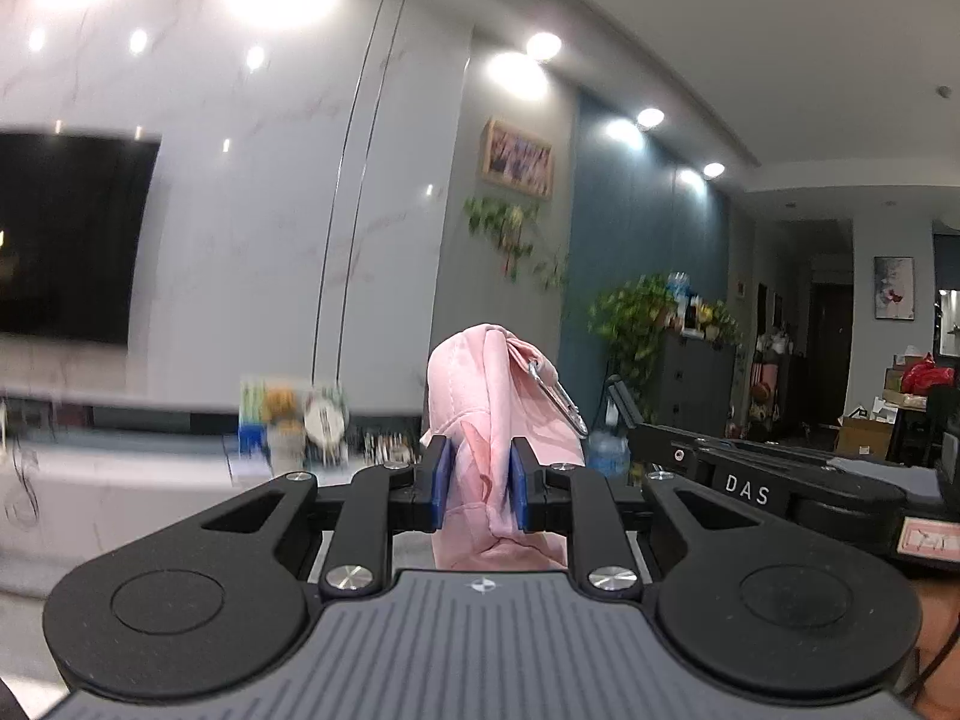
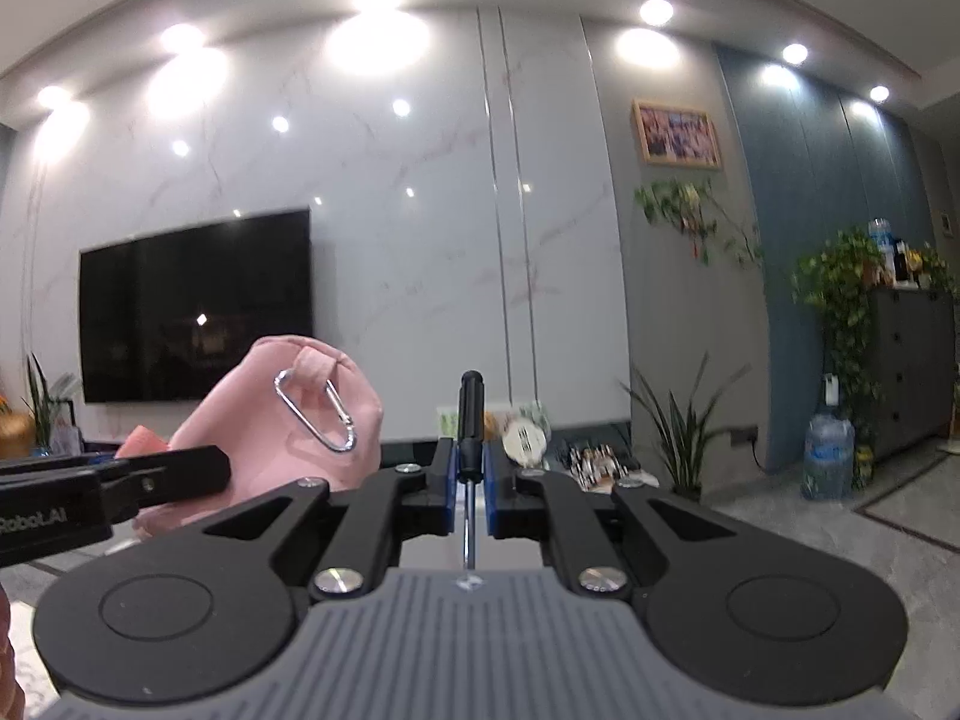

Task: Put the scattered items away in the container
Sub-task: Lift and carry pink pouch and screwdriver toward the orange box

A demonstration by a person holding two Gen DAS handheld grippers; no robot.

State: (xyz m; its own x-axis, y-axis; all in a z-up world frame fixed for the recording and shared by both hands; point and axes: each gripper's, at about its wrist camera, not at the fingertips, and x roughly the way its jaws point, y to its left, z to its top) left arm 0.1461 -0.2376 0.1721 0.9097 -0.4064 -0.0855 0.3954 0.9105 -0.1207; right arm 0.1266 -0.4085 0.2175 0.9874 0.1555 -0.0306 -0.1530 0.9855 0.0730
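1. The soft pink fabric pouch [image 1: 492,450], one in number, is pinched between the blue pads of the left gripper [image 1: 478,483] and held up in the air.
2. One black-handled screwdriver [image 2: 468,420] is clamped upright in the right gripper [image 2: 468,489], just beside the pouch.
3. One silver carabiner [image 2: 315,414] is seen hanging from the pouch loop.
4. The pouch mouth cannot be seen; if left unopened, the screwdriver could be blocked or dropped.
5. The thin shaft could pivot in the grip.

Level wrist views, shared television [image 2: 195,306] wall.
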